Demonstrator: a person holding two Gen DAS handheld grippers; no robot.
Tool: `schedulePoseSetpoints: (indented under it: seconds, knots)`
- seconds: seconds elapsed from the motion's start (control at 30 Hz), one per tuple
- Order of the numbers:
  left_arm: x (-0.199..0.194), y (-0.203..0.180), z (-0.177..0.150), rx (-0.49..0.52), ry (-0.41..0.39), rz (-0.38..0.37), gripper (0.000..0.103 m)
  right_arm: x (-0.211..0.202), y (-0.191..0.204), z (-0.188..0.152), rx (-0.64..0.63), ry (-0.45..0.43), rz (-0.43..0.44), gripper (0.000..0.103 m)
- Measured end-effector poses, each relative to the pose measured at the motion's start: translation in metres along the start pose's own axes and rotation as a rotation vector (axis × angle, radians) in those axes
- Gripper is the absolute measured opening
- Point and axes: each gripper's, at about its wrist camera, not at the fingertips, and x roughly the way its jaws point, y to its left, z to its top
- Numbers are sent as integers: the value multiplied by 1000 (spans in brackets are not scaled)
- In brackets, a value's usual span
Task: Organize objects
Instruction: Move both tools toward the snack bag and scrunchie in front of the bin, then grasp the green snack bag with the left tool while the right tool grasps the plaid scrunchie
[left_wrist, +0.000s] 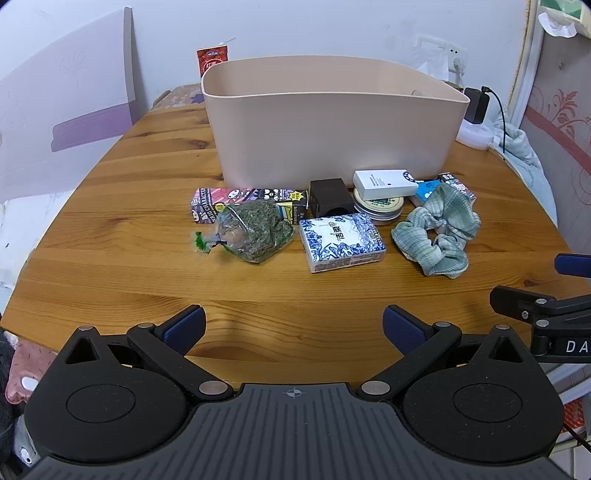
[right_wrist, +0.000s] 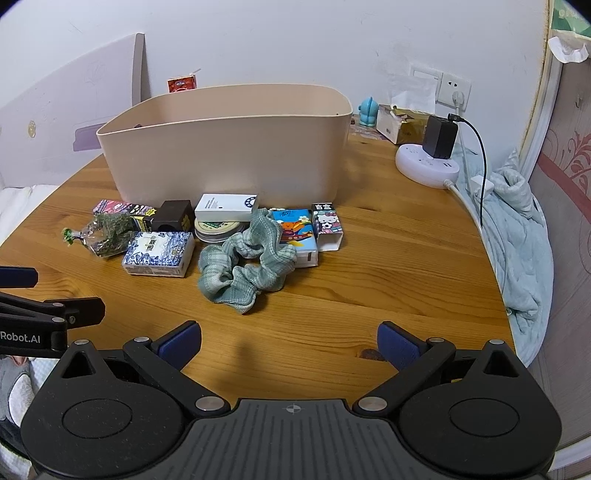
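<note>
Items: scrunchie (right_wrist: 245, 264), tissue pack (left_wrist: 341, 242), herb bag (left_wrist: 251, 230) lie clustered on the surface (left_wrist: 129, 206), just before the bin (left_wrist: 332, 122).
Left tongs (left_wrist: 293, 326): spread, empty, above the near edge.
Right tongs (right_wrist: 290, 341): spread, empty.

wall (right_wrist: 295, 37): white | wooden table (right_wrist: 388, 266) | wall socket (right_wrist: 456, 90) | board (left_wrist: 66, 110) leaning left
</note>
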Motion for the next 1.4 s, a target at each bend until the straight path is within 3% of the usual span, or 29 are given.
schedulePoseSetpoints:
  seconds: [0.47,0.83,1.4]
  knots:
    - [1,1,4,-6,3,3,103,-1,3,0,-8,-1,-1,103]
    - [0,6,14,-20,-48,14,103,0,4,3,-13,-40,1,103]
    - [37,32,37,-36,-69,70,103,26,1,18,-11,-78,10,103]
